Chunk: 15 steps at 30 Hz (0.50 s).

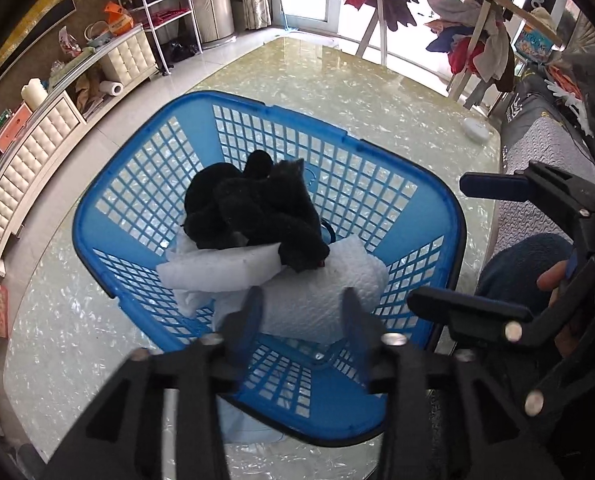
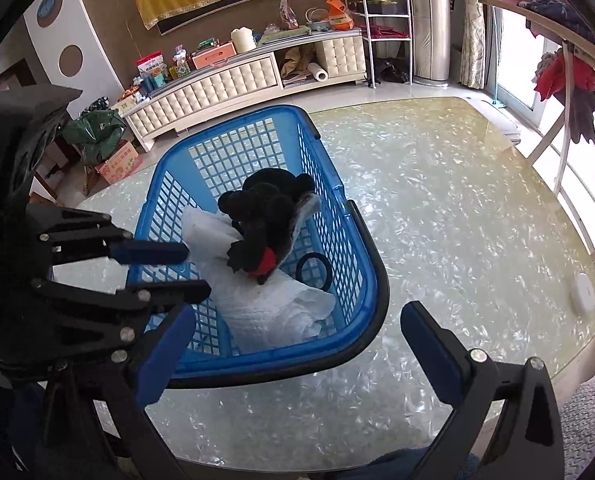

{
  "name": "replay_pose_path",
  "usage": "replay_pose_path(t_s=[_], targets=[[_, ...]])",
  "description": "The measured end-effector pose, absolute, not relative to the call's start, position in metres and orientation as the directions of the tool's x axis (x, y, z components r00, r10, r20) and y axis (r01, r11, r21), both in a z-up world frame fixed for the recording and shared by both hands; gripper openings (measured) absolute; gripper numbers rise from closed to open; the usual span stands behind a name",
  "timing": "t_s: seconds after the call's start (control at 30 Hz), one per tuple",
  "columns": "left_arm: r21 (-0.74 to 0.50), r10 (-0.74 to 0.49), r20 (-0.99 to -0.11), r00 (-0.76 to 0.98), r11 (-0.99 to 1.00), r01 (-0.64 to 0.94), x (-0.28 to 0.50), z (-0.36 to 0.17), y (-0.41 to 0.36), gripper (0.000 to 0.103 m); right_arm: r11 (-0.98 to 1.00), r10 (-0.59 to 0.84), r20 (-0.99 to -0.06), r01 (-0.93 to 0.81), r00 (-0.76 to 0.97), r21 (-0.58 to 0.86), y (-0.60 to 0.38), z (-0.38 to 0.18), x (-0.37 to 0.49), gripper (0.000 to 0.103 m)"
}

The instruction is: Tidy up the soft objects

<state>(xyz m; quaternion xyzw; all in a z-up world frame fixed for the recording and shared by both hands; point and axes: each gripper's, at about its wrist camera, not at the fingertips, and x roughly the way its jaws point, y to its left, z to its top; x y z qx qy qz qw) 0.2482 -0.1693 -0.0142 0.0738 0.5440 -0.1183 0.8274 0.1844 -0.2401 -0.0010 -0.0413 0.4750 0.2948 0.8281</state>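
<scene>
A blue plastic basket (image 1: 409,216) stands on the glossy table (image 1: 337,92). Inside lie a black plush toy (image 1: 253,212) on white soft cloth (image 1: 317,300). My left gripper (image 1: 303,300) is open and empty, hovering over the near end of the basket above the cloth. In the right wrist view the basket (image 2: 361,280), the plush toy (image 2: 269,216) and the cloth (image 2: 265,308) show too. My right gripper (image 2: 297,328) is open and empty, at the basket's near rim. The left gripper (image 2: 193,272) shows there at the left, the right gripper (image 1: 445,240) in the left view.
A small white round object (image 2: 583,292) lies on the table's right side. A white cabinet (image 2: 233,80) with clutter lines the far wall. A drying rack with clothes (image 1: 469,32) stands beyond the table. A black ring (image 2: 313,272) lies in the basket.
</scene>
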Motion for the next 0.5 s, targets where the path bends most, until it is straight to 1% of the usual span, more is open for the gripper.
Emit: replay_pose_path(t_s=[0.03,0.13,0.2,0.27,0.3,0.33,0.43,0.5], targets=[[-0.009,-0.118,-0.916,0.382,0.961,0.275,0.248,-0.012,-0.167,0.049,0.826,0.448,-0.810,-0.521,0.379,0.213,-0.241,-0.001,0.185,0.102],[-0.014,-0.127,-0.905,0.406,0.962,0.271,0.246,-0.007,-0.161,0.061,0.825,0.453,-0.807,-0.521,0.379,0.218,-0.242,0.000,0.185,0.102],[-0.009,-0.120,-0.901,0.417,0.966,0.258,0.244,-0.003,-0.156,0.078,0.822,0.456,-0.806,-0.525,0.378,0.219,-0.242,0.001,0.185,0.102],[0.024,-0.084,-0.897,0.434,0.971,0.236,0.242,0.000,-0.152,0.082,0.822,0.455,-0.806,-0.527,0.378,0.216,-0.241,0.002,0.185,0.102],[0.033,-0.072,-0.896,0.438,0.973,0.228,0.241,0.002,-0.149,0.082,0.824,0.451,-0.807,-0.526,0.382,0.211,-0.241,0.003,0.185,0.102],[0.033,-0.071,-0.896,0.439,0.974,0.225,0.240,0.003,-0.146,0.082,0.824,0.449,-0.805,-0.527,0.387,0.207,-0.241,0.003,0.184,0.102],[0.053,-0.052,-0.891,0.451,0.975,0.217,0.232,0.007,-0.137,0.088,0.826,0.446,-0.804,-0.528,0.394,0.199,-0.240,0.005,0.183,0.102],[0.062,-0.042,-0.885,0.463,0.976,0.207,0.226,0.011,-0.130,0.097,0.828,0.440,-0.804,-0.526,0.400,0.192,-0.240,0.005,0.183,0.102]])
